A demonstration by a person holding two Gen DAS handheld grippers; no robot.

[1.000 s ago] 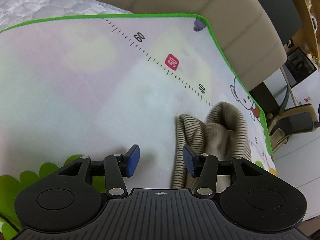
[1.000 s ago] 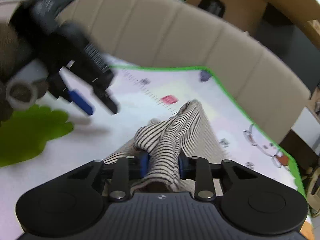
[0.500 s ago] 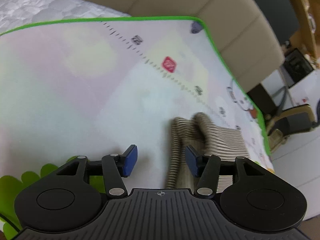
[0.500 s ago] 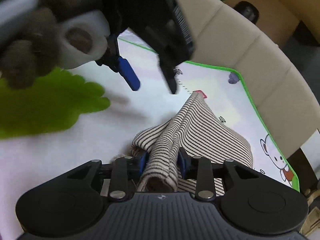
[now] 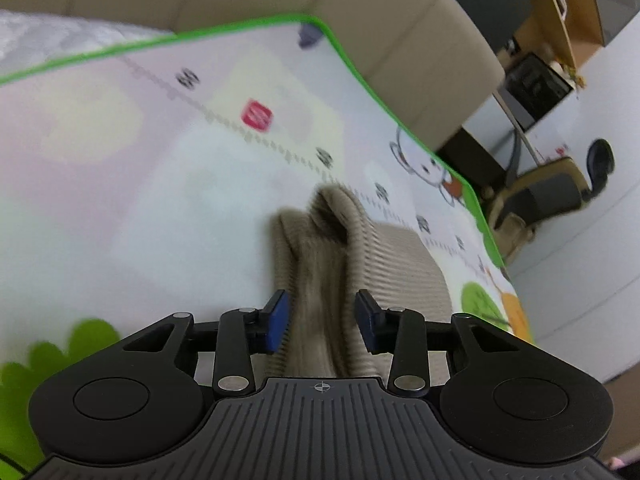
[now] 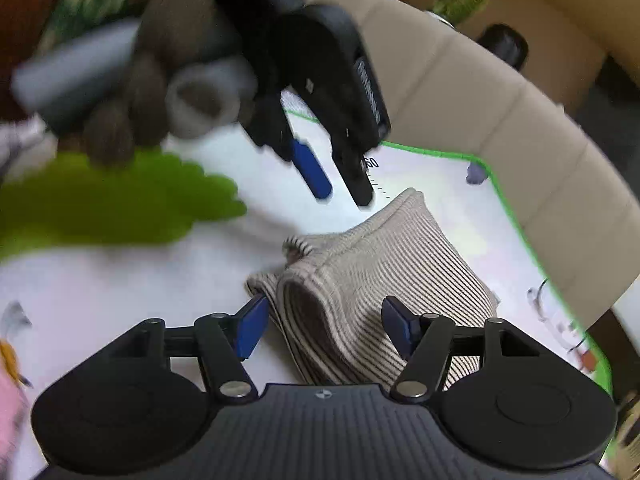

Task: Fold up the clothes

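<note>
Lying lengthwise, striped garment (image 6: 384, 264) points away.

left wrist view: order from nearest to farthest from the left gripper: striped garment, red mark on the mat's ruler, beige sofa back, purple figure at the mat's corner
1. striped garment: between the closing jaws of the left gripper.
2. red mark: up the mat, slightly left.
3. purple figure: at the mat's far corner.
4. beige sofa back: just beyond the mat's green edge.
</note>
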